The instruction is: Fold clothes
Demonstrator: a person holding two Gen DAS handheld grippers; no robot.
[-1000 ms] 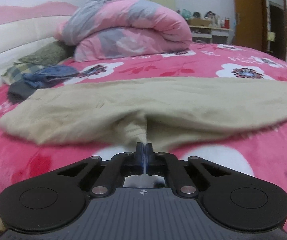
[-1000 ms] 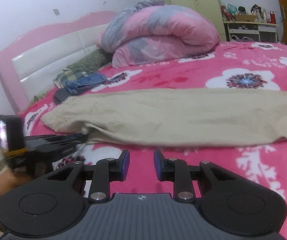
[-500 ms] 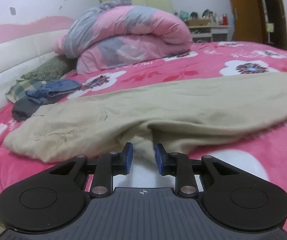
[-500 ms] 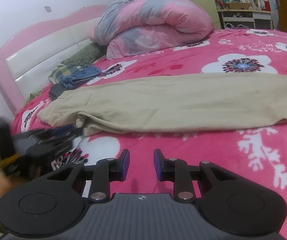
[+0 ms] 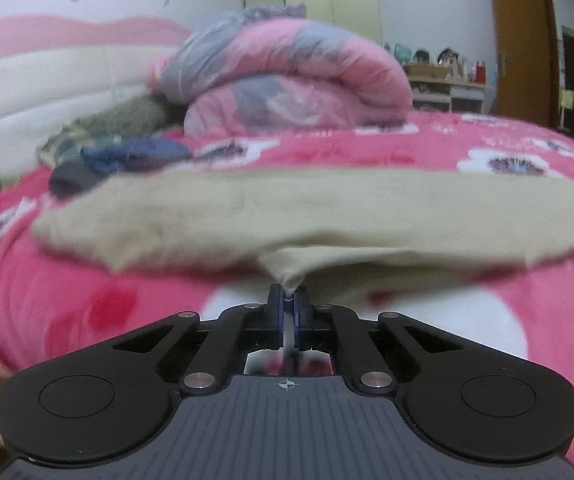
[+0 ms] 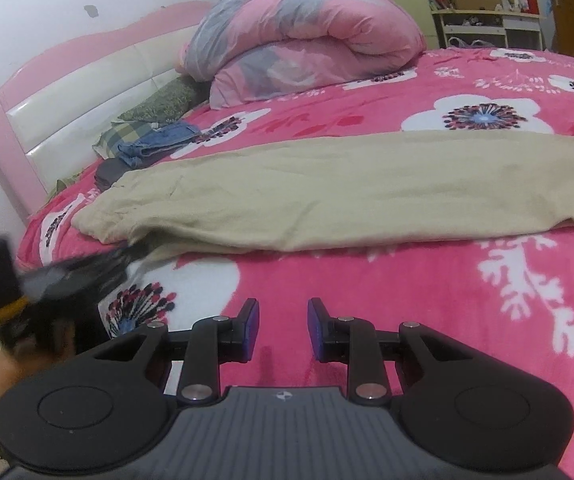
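Re-clamped after a brief release: left gripper (image 5: 288, 294) pinching near hem of long beige knit garment (image 5: 327, 216) along bed's front edge. Right gripper (image 6: 282, 330) apart, empty. Fold ready to lift.

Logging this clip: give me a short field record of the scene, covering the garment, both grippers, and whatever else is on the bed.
surface: bed with pink floral blanket
garment: beige garment, spread flat across the bed
left gripper: shut, pinching the garment's near edge
right gripper: open, empty, above the blanket, short of the garment
other items: rolled pink-grey duvet; small pile of clothes by the headboard
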